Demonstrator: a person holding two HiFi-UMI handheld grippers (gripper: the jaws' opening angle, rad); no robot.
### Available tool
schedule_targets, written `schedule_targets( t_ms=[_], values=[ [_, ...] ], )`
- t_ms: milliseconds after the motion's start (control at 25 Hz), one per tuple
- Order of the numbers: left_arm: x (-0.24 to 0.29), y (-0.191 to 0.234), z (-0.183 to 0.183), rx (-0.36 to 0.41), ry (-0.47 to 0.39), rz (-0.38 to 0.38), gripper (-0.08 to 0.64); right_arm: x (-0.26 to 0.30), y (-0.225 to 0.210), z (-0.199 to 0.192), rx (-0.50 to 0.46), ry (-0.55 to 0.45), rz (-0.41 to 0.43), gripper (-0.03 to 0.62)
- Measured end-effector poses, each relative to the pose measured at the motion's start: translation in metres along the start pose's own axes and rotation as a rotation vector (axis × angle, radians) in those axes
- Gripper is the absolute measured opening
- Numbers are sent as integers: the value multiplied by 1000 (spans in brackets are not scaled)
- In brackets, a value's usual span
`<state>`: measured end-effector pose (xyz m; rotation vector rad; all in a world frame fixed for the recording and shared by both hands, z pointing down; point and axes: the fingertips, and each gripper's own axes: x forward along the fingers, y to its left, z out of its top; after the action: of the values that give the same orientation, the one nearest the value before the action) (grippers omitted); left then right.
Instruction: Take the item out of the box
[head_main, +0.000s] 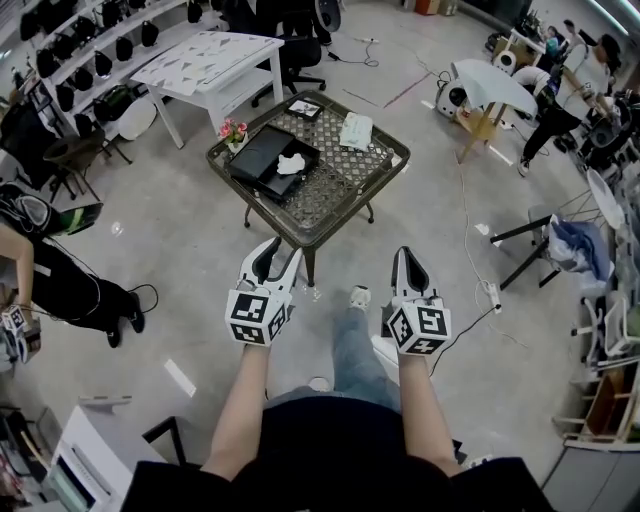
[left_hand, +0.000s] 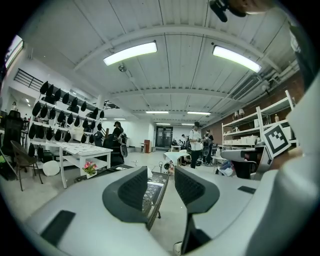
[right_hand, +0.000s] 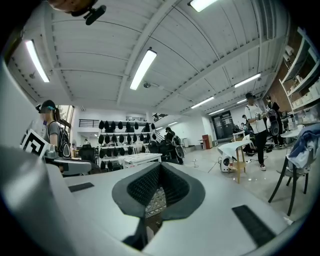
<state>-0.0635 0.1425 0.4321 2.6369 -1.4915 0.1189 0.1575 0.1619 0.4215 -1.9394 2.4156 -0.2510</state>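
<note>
A black box (head_main: 262, 155) lies open on the low wicker table (head_main: 330, 195), with a white item (head_main: 291, 164) resting in it. Both grippers hang in the air short of the table's near edge, well away from the box. My left gripper (head_main: 274, 262) is open and holds nothing; in the left gripper view (left_hand: 160, 176) the table's edge (left_hand: 152, 192) shows between its jaws. My right gripper (head_main: 407, 258) is shut and empty, its tips meeting in the right gripper view (right_hand: 159, 171).
Also on the table are a small pot of pink flowers (head_main: 233, 130), a white packet (head_main: 355, 130) and a small dark card (head_main: 303, 108). A white table (head_main: 215, 60) and an office chair (head_main: 300, 50) stand behind. A person (head_main: 50, 270) stands at left; a power strip (head_main: 492, 293) lies at right.
</note>
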Motion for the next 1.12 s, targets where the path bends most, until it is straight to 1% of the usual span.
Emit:
schedule_targets(
  t_ms=[240,520,760,960,1120],
  values=[
    [55,24,-1,-5,10,24,169,60,-24,0,4,5,20,3],
    [146,63,-13,-37,48,94,170,170,-67,-5,6,49,77,3],
    [209,104,-14,-90,85,206,172,279,-79,-4,-1,128,204,2],
    [255,138,-9,-117,88,299,173,359,-72,0,-33,172,330,3],
    [277,164,-11,-143,91,377,174,411,-58,-4,-51,208,432,3]
  ],
)
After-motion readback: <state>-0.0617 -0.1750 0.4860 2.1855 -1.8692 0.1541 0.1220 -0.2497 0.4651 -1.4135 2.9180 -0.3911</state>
